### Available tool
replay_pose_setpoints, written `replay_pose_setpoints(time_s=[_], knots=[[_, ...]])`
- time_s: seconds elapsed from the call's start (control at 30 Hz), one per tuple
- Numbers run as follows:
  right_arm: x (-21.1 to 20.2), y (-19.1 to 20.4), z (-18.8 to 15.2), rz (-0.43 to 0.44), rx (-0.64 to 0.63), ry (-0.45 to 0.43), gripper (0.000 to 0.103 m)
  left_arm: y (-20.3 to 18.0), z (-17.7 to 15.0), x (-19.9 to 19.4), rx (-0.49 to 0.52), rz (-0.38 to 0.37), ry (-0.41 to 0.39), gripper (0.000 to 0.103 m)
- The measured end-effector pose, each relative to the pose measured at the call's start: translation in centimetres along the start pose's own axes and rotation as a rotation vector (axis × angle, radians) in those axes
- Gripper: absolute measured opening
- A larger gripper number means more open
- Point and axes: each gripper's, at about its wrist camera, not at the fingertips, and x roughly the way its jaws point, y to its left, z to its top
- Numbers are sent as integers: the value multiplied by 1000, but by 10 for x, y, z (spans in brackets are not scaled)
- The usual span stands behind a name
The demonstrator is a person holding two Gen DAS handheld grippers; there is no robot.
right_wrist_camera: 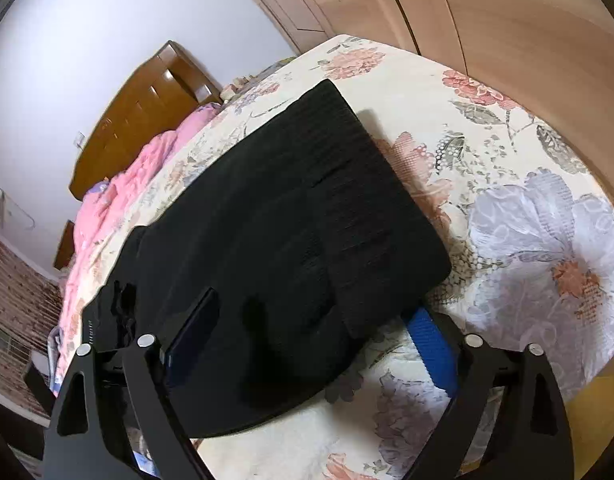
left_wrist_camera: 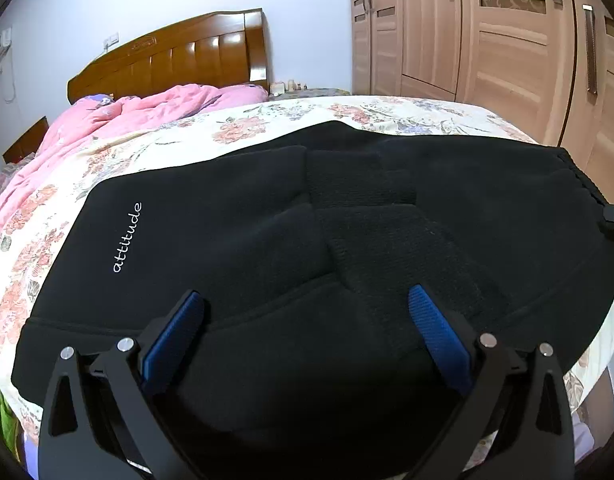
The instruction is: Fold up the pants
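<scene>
Pants lie folded; left claw and right claw spread wide, released.

One pair of black pants, one pink quilt at ten o'clock, one headboard, two grippers.

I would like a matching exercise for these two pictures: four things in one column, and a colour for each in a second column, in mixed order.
Things:
1. pants
2. quilt
3. headboard
4. finger pads of the left gripper

Colours:
a. blue
b. pink
c. black
d. brown wood

Pairs: 1-c, 2-b, 3-d, 4-a
</scene>
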Motion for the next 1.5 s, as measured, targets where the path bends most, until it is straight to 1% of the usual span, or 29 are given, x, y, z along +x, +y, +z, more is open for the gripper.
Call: replay_pose_setpoints(time_s=[0.07, 0.13, 0.2, 0.27, 0.3, 0.33, 0.37, 0.4, 0.43, 0.47, 0.53, 0.57, 0.63, 0.7, 0.8, 0.83, 0.87, 0.93, 1.0, 1.03, 1.07, 1.1, 1.13, 1.27, 1.33, 1.37, 1.4, 1.43, 1.5], knots=[[-3, -11, 1, 34, 38, -2, 66, 0, 0, -1, 0, -1, 0, 102], [-5, -18, 3, 54, 47, 3, 60, -1, 1, 0, 0, -3, 0, 102], [-4, -14, 5, 35, 31, 6, 60, -1, 1, 0, -1, -3, 0, 102], [0, -2, 5, -17, -14, 1, 66, -1, 1, 0, -1, -3, 0, 102], [2, 5, 4, -58, -52, -13, 66, -1, 1, 0, -1, -3, 0, 102], [2, 6, 2, -74, -62, -31, 61, 0, 1, 0, -1, -3, 0, 102], [1, 4, 0, -69, -57, -47, 53, 0, 1, 0, -1, -4, 0, 102], [-2, -2, -2, -36, -37, -71, 49, 0, 1, 0, -1, -4, 0, 102], [-5, -7, -3, -2, -22, -87, 40, 0, 1, 0, 0, -4, -1, 102], [-9, -11, -4, 38, -9, -106, 35, -1, 1, 0, 0, -3, -1, 102], [-18, -9, -6, 81, -19, -144, 32, 0, 1, 0, -1, -4, -1, 102], [-25, -1, -6, 98, -55, -178, 31, 0, 1, 0, -1, -4, 0, 102], [-33, 13, -4, 119, -92, -208, 31, 0, 1, 0, -1, -4, 0, 102], [-35, 16, -2, 136, -88, -211, 31, 0, 1, 0, 0, -4, -1, 102], [-27, 4, 0, 137, -43, -179, 32, -1, 0, 0, 0, -4, -1, 102], [-22, -3, 0, 135, -19, -160, 34, 0, 0, 0, -1, -4, -1, 102], [-20, -7, 0, 132, 0, -148, 41, 0, 0, 0, -1, -4, -1, 102], [-16, -11, 2, 114, 12, -128, 44, 0, 1, 0, -1, -4, -1, 102], [-13, -11, 2, 103, 7, -110, 55, 0, 1, 0, -2, -4, -2, 102], [-10, -13, 0, 95, 11, -88, 64, 0, 1, 0, -1, -4, -2, 102], [-6, -15, -1, 77, 22, -61, 64, -1, 1, 1, -2, -3, -2, 102], [-6, -18, -4, 87, 30, -67, 63, 0, 1, 0, -3, -2, -2, 102], [-7, -20, -6, 78, 26, -67, 59, 0, 1, 0, -3, -2, -2, 102], [-5, -15, -3, 46, -7, -38, 59, 0, 1, 0, -3, -3, -2, 102], [0, -13, -1, 48, -22, -51, 58, 0, 1, -1, -6, -4, -2, 102], [2, -14, -1, 65, -19, -62, 48, 0, 1, -1, -8, -4, -2, 102], [3, -18, -3, 100, -2, -64, 42, 0, 1, -1, -8, -4, -2, 102], [1, -26, -4, 165, 42, -77, 36, 1, 1, -1, -9, -4, -2, 102], [-7, -27, -6, 230, 62, -117, 33, 0, 1, -1, -8, -5, -1, 102]])
